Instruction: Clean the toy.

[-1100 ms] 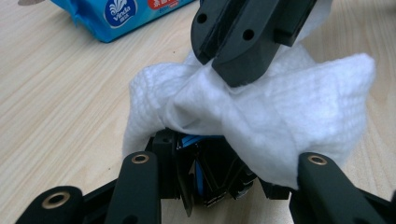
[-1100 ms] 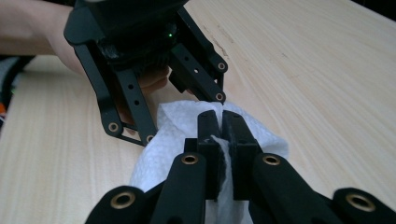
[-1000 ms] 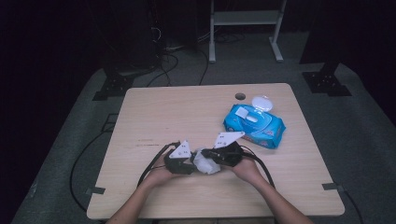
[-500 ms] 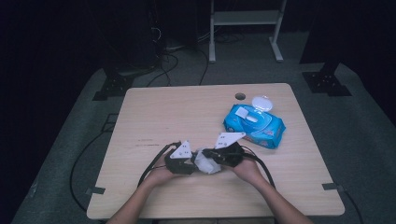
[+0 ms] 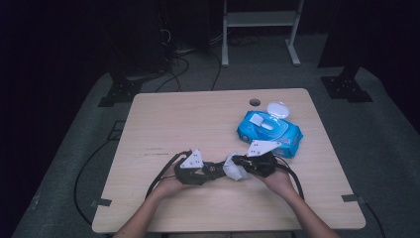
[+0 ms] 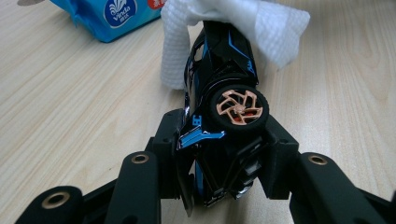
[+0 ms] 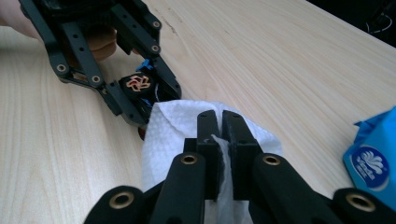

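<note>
Table: the wooden table (image 5: 198, 119) has wide bare board over its far and left parts; the work sits near the person's edge, and a small round hole (image 5: 254, 102) lies by the far edge.
Wet-wipe pack: the blue wipe pack (image 5: 270, 131) lies on the right half with its clear lid flipped open, just beyond the right gripper and apart from the toy car.
Left gripper: the left gripper (image 6: 219, 154) is clamped on the rear of the toy car, jaws pressing on both flanks; in the high view it sits at (image 5: 195, 168).
Right gripper: the right gripper (image 7: 220, 140) is pinched tight on a fold of the white wipe; in the high view it sits at (image 5: 257, 162).
Toy car: the black toy car (image 6: 224, 79), with blue trim and a copper-coloured wheel, lies on its side between the two grippers, close above the board.
White wipe: the white wipe (image 6: 261, 23) is draped over the car's far end, touching it.
</note>
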Available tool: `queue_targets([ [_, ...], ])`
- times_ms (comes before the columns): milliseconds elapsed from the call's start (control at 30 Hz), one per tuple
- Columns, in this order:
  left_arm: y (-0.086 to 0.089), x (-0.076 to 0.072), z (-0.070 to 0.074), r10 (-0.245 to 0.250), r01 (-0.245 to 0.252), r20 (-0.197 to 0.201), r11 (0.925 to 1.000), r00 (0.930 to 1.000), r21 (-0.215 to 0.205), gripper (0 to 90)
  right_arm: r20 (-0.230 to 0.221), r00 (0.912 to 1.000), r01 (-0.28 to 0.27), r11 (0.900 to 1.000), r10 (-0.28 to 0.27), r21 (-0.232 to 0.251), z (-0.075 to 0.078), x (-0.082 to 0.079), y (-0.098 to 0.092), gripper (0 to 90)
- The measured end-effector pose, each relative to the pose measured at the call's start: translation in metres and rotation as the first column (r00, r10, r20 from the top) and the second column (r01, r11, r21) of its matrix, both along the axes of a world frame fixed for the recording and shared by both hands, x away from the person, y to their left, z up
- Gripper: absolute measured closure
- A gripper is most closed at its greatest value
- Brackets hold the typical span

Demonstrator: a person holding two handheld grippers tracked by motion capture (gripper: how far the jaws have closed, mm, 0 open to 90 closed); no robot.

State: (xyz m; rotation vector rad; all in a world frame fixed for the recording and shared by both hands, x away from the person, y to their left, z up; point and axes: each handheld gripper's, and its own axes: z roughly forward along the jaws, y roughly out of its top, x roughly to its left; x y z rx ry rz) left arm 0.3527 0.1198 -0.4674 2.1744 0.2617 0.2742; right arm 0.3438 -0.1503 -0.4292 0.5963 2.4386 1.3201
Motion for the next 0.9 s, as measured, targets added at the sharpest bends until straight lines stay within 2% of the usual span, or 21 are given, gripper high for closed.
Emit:
queue_targets([
  [67, 0.001, 0.0, 0.0, -0.001, 0.001, -0.001, 1.0, 1.0, 0.002, 57.6, 0.007, 0.9997, 0.021, 1.0, -0.021, -0.001, -0.001, 0.002, -0.009, 85.4],
  [200, 0.0, 0.001, 0.0, -0.005, 0.004, 0.001, 1.0, 1.0, 0.003, 57.6, -0.01, 0.9979, 0.064, 0.998, -0.064, 0.029, -0.002, 0.003, -0.024, 85.5],
  [267, 0.0, 0.001, 0.0, -0.003, 0.003, 0.0, 1.0, 1.0, 0.006, 57.5, -0.013, 0.9981, 0.06, 0.998, -0.06, 0.033, -0.002, 0.001, -0.021, 85.5],
  [333, -0.001, 0.001, 0.0, -0.002, 0.002, 0.0, 1.0, 1.0, 0.006, 57.5, -0.022, 0.9993, 0.03, 0.999, -0.029, 0.043, -0.002, -0.001, -0.011, 85.4],
  [400, -0.001, 0.001, 0.001, -0.002, 0.002, 0.0, 1.0, 1.0, 0.007, 57.5, -0.009, 0.9999, 0.006, 1.0, -0.005, 0.027, -0.003, -0.002, -0.003, 85.3],
  [467, 0.001, 0.001, 0.0, -0.003, 0.003, 0.0, 1.0, 1.0, 0.007, 57.6, -0.007, 1.0, 0.005, 1.0, -0.005, 0.021, -0.002, -0.002, -0.004, 85.3],
  [533, 0.002, 0.001, 0.0, -0.006, 0.006, -0.001, 1.0, 1.0, 0.007, 57.6, 0.002, 0.9996, 0.029, 1.0, -0.029, 0.013, -0.002, 0.001, -0.012, 85.4],
  [600, 0.002, 0.001, 0.0, -0.007, 0.007, 0.0, 1.0, 1.0, 0.007, 57.6, -0.015, 0.998, 0.061, 0.998, -0.061, 0.035, -0.002, 0.002, -0.024, 85.4],
  [667, 0.002, 0.001, 0.001, -0.007, 0.007, 0.0, 0.9999, 1.0, 0.008, 57.6, -0.007, 0.9956, 0.094, 0.995, -0.094, 0.019, -0.002, 0.003, -0.031, 85.5],
  [700, 0.002, 0.001, 0.001, -0.007, 0.007, 0.001, 1.0, 1.0, 0.007, 57.6, -0.023, 0.9952, 0.096, 0.995, -0.095, 0.039, -0.003, 0.003, -0.032, 85.5],
  [800, 0.001, 0.001, 0.001, -0.005, 0.005, 0.004, 0.9999, 1.0, 0.01, 57.6, -0.019, 0.9972, 0.073, 0.996, -0.072, 0.044, -0.002, 0.002, -0.022, 85.5],
  [900, -0.001, 0.001, 0.001, -0.006, 0.006, 0.006, 1.0, 1.0, 0.006, 57.6, -0.016, 0.9997, 0.021, 0.999, -0.021, 0.046, -0.001, 0.0, -0.003, 85.5],
])
